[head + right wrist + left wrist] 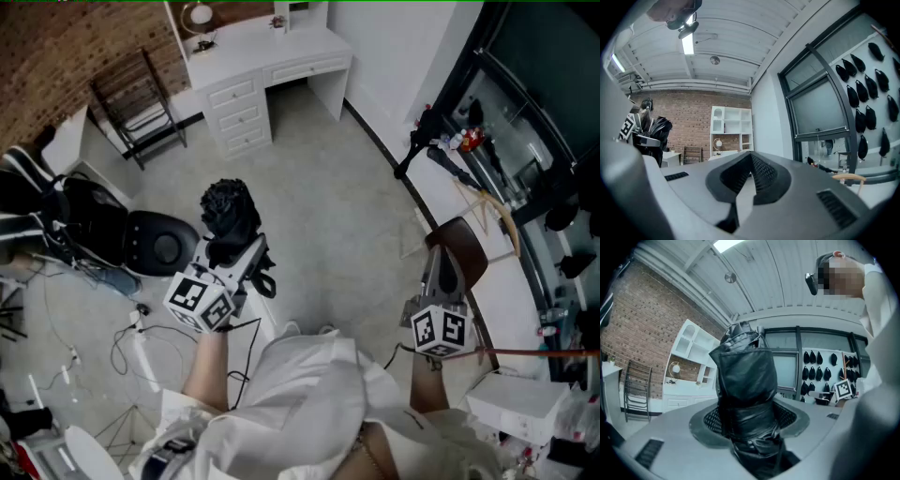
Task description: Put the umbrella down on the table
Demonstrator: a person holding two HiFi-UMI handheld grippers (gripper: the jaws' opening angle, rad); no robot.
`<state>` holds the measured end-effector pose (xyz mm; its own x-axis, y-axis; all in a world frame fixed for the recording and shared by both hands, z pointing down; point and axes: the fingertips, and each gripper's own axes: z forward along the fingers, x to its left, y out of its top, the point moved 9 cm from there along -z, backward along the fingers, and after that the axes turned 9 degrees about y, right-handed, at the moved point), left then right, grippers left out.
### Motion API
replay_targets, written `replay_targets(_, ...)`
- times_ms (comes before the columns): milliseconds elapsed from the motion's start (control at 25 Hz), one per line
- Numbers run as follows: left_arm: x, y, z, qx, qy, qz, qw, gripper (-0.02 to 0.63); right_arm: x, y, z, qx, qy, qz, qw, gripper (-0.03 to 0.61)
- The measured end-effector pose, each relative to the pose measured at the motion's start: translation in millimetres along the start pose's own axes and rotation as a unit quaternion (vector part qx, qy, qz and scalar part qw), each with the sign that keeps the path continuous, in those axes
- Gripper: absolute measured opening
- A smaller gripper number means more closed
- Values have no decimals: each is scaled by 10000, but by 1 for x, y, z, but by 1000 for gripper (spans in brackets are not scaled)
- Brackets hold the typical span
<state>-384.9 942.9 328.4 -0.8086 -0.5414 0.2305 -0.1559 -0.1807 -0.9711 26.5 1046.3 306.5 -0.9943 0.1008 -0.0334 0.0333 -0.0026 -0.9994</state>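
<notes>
Head view: left tongs carry the folded black umbrella over the floor, well apart from the white counter at right. Left gripper view: its jaws clamp the wrapped canopy, so it cannot slip. Right gripper view: right tongs pressed together, empty, free to help.

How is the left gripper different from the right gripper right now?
The left gripper clamps a black folded umbrella; the right gripper holds nothing. The left gripper's jaws stand apart around the umbrella, while the right gripper's jaws meet at their tips. Both are grey, and each carries a marker cube.
</notes>
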Motion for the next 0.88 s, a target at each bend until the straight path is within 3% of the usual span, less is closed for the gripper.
replay_targets(880,34,-16,9,237,-339,18,9991,267,34,-21,14,81,-164,48,9998,18)
